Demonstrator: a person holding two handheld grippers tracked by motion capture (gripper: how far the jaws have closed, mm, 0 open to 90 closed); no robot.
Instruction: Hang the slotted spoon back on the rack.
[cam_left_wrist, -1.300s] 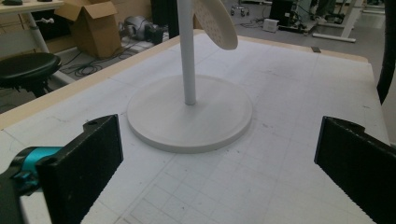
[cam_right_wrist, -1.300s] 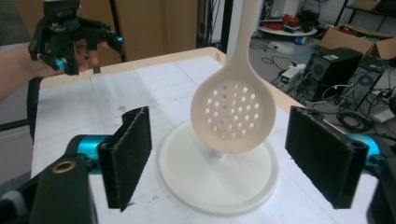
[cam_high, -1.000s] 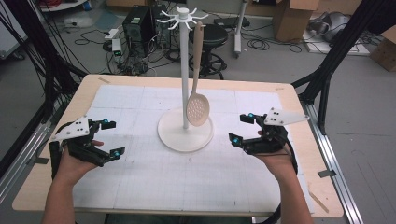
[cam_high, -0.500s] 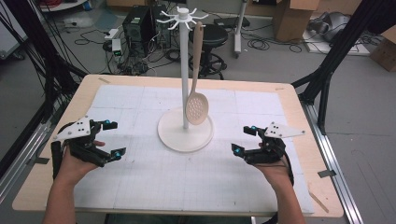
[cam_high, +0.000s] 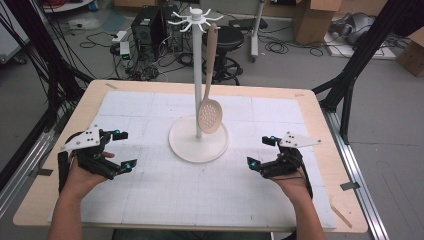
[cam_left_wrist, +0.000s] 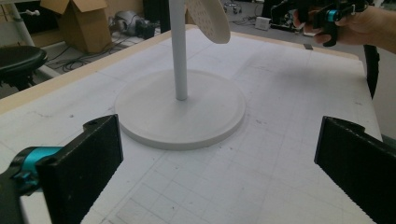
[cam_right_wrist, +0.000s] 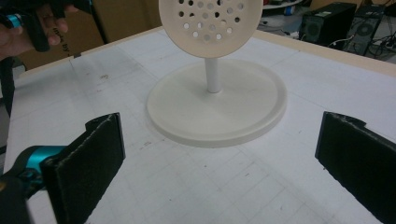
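Note:
A white stand rises from a round base (cam_high: 186, 148) (cam_left_wrist: 154, 112) (cam_right_wrist: 243, 109) at the middle of the gridded mat, with hooks at its top (cam_high: 195, 18). A beige slotted spoon (cam_high: 210, 114) (cam_left_wrist: 210, 18) (cam_right_wrist: 208, 21) hangs from one hook, its bowl just above the base. My left gripper (cam_high: 125, 149) (cam_left_wrist: 215, 168) rests low at the mat's left, open and empty, facing the stand. At the mat's right, my right gripper (cam_high: 260, 151) (cam_right_wrist: 219, 168) is open too; its jaws have just been opening, with nothing between them.
The wooden table (cam_high: 320, 125) carries a white gridded mat (cam_high: 165, 200). Beyond its far edge stand a black stool (cam_high: 227, 37), computer cases (cam_high: 145, 25) and cardboard boxes (cam_high: 312, 20). Black frame legs (cam_high: 350, 75) flank both sides.
The right hand sank toward the mat and drew slightly nearer the front edge, and its jaws spread wider. The left hand, stand and spoon stayed put.

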